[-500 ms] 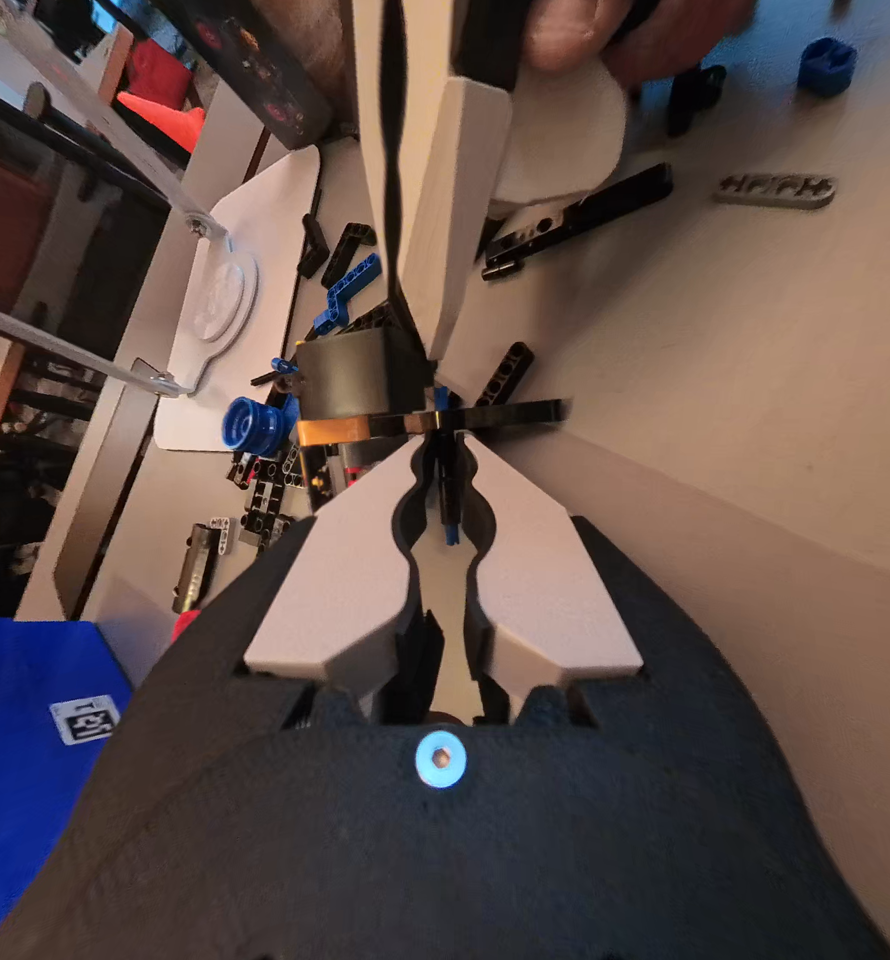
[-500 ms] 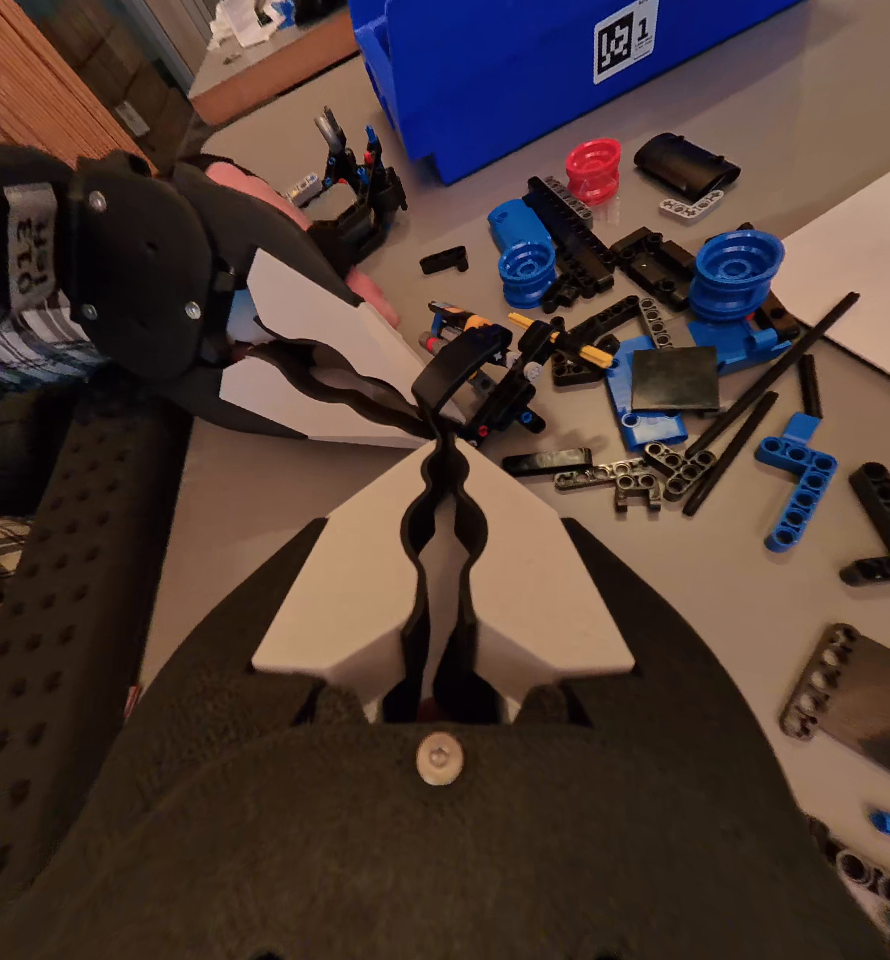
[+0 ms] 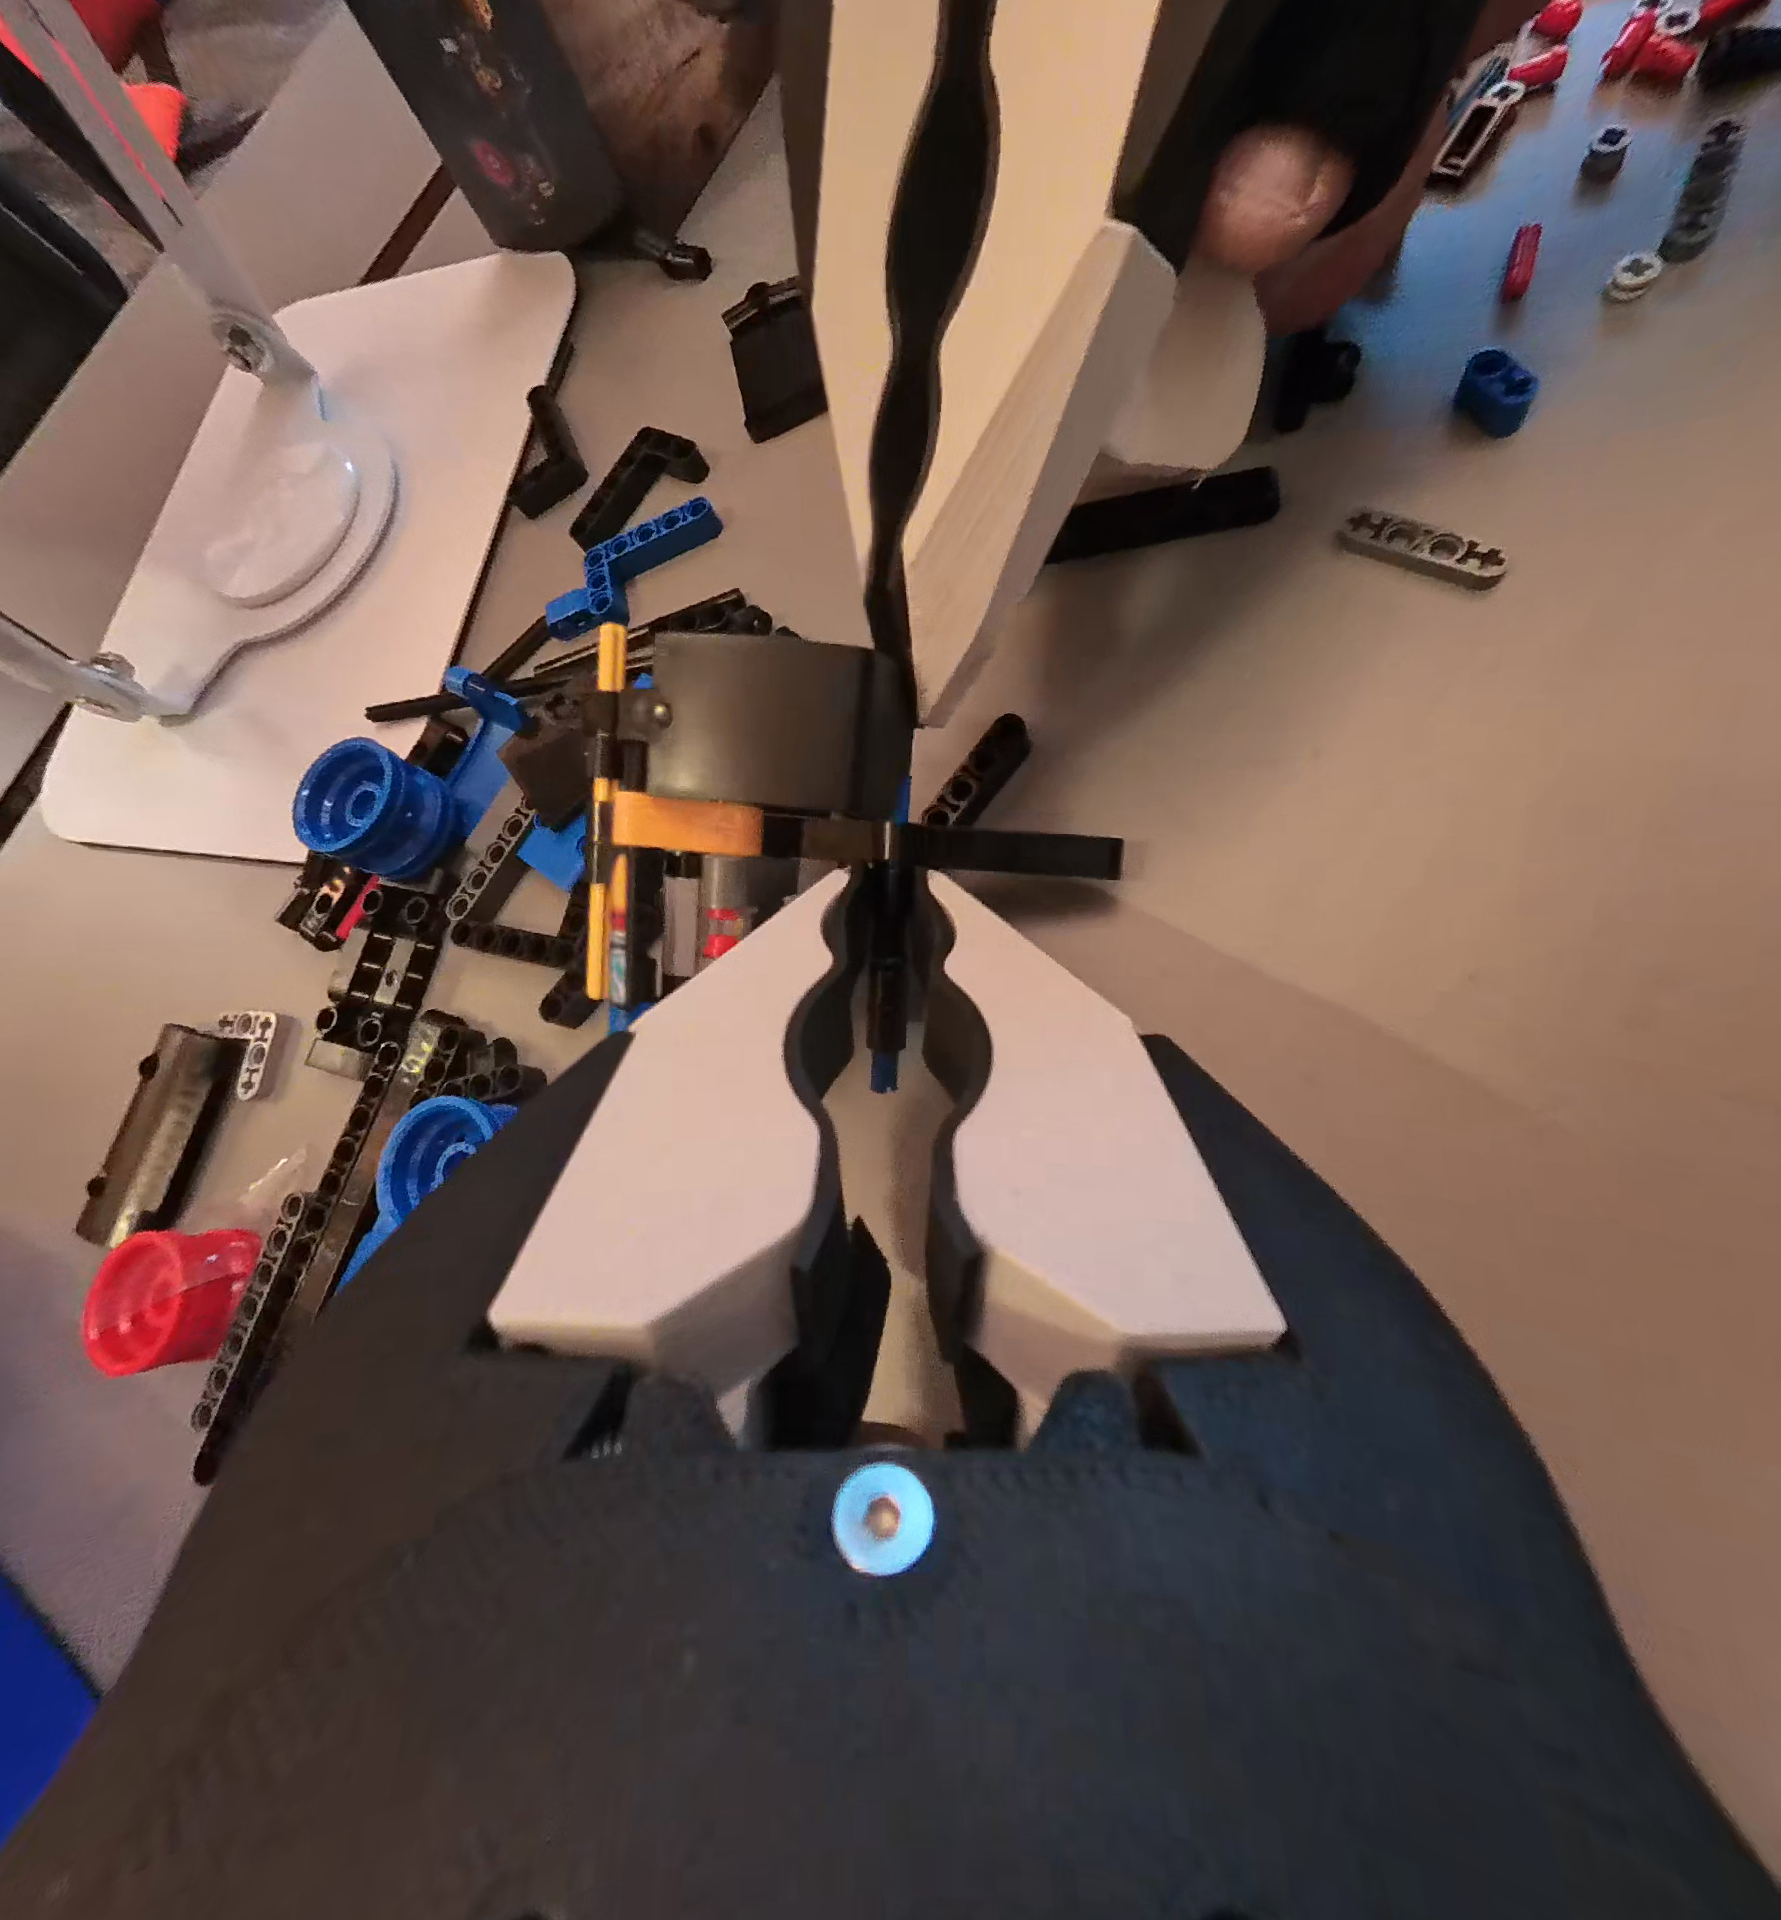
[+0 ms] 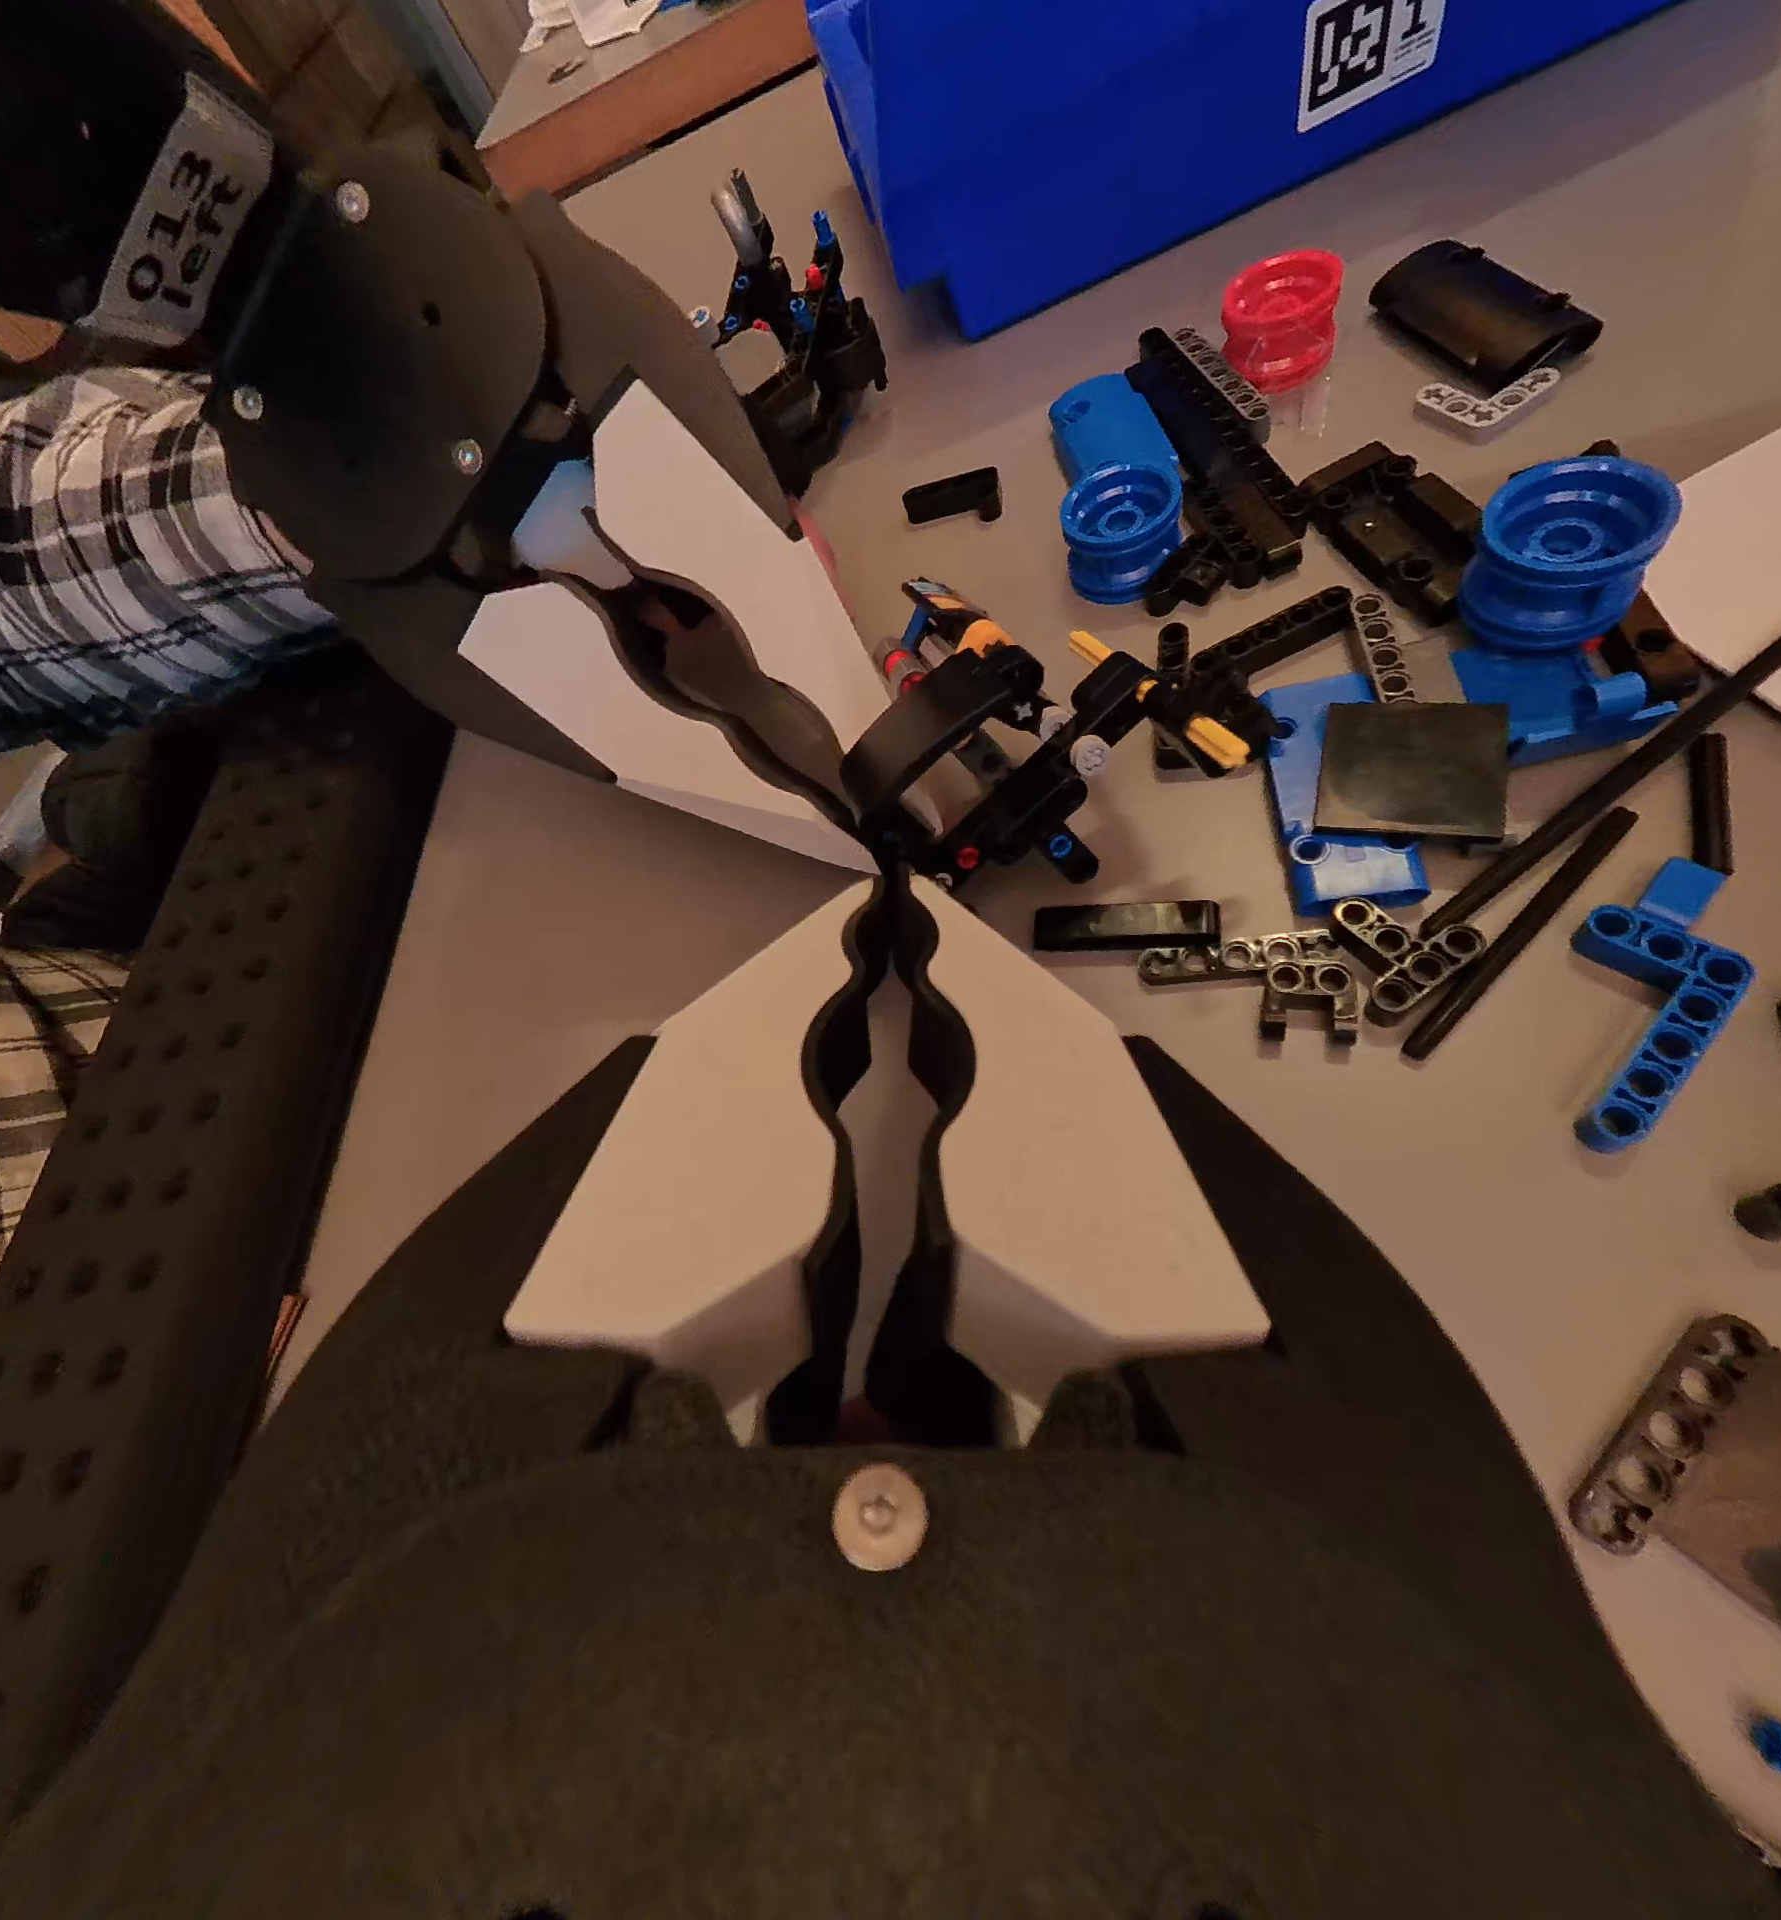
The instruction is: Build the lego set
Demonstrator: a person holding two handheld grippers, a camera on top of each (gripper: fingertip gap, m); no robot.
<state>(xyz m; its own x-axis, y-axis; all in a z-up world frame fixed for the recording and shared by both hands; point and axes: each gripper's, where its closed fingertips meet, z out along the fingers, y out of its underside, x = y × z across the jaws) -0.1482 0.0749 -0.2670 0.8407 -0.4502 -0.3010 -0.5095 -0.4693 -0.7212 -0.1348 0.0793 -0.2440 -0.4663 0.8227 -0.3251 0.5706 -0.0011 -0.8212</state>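
A small Lego assembly (image 3: pixel 751 748) with a black curved panel, an orange piece and a yellow axle is held above the table between both grippers. My left gripper (image 3: pixel 886 883) is shut on a black pin with a blue end at the assembly's near side. My right gripper (image 4: pixel 891 894) is shut on the edge of the assembly's (image 4: pixel 979 748) black curved panel. In the left wrist view the right gripper (image 3: pixel 891 623) comes down from the top. In the right wrist view the left gripper (image 4: pixel 844 800) comes in from the upper left. The two pairs of tips almost touch.
Loose black and blue beams, blue wheels (image 4: pixel 1572 551) and a red wheel (image 4: pixel 1281 312) lie on the grey table. A blue bin (image 4: pixel 1125 135) stands at the back. A second small assembly (image 4: pixel 803 332) stands near it. A white stand base (image 3: pixel 273 540) lies left. My two grippers' fingertips are within a few centimetres of each other.
The held assembly has turned a little, so its yellow axle and orange piece now show in the left wrist view. Both grippers keep their grip.
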